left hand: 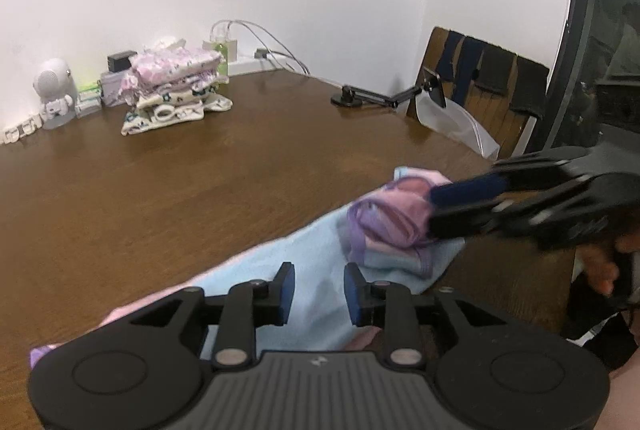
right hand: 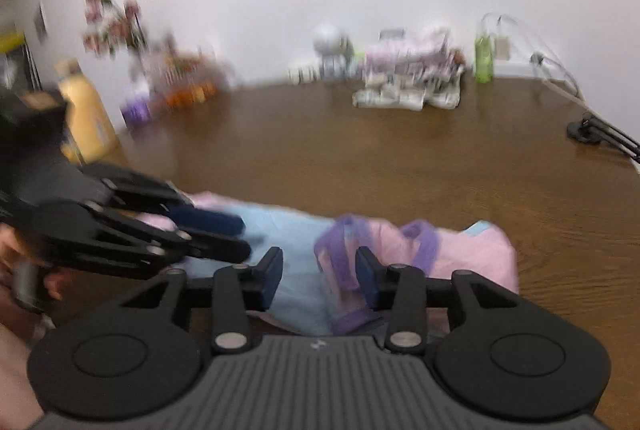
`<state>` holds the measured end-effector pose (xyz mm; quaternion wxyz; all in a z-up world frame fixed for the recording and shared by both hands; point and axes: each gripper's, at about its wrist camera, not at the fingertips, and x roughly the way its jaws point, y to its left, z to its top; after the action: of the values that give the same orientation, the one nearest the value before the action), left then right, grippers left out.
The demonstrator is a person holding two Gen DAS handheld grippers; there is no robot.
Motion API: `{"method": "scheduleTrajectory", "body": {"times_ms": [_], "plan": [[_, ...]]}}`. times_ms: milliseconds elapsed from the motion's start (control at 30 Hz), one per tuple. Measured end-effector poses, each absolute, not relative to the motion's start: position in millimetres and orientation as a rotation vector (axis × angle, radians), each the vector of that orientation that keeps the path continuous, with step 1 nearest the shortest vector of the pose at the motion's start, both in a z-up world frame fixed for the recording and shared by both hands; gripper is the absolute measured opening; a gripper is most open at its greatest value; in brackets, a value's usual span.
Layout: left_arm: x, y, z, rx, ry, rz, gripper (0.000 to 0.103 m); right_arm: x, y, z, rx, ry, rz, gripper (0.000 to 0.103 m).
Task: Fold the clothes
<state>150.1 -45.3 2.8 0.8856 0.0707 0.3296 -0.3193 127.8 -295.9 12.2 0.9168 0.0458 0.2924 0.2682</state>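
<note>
Table (left hand: 180, 182): brown wood against white wall.
Garment (left hand: 320, 262): light blue and pink, purple-trimmed, lying bunched at near edge.
Left gripper (left hand: 319, 294): parted over blue cloth, gripping nothing.
Right gripper (right hand: 319, 276): parted around purple trim, not pinching.
Folded stack (left hand: 172, 86): far side by wall.

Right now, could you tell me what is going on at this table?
A person holding two handheld grippers is folding a small light-blue and pink garment with purple trim at the near edge of the brown wooden table. The left gripper hovers open over the blue part. The right gripper, fingers apart, is at the bunched purple-trimmed end. A stack of folded patterned clothes sits by the wall.
</note>
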Motion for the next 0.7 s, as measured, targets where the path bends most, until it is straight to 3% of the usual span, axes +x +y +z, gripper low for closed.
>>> {"method": "scheduleTrajectory", "body": {"times_ms": [200,300,533,700], "plan": [[155.0,-60.2,11.2,0.153,0.657,-0.674,0.026,143.6,-333.2,10.6,0.1,0.587,0.347,0.043],[153.9,-66.4,11.4,0.157,0.661,-0.677,0.026,159.5,-334.5,-6.6,0.121,0.637,0.348,0.031],[160.3,-76.3,10.6,0.186,0.687,-0.668,0.029,155.4,-325.5,-29.0,0.104,0.666,0.398,0.031],[176.0,-93.7,4.7,0.197,0.728,-0.719,0.035,138.5,-341.5,-16.2,0.13,0.608,0.405,0.037]]}}
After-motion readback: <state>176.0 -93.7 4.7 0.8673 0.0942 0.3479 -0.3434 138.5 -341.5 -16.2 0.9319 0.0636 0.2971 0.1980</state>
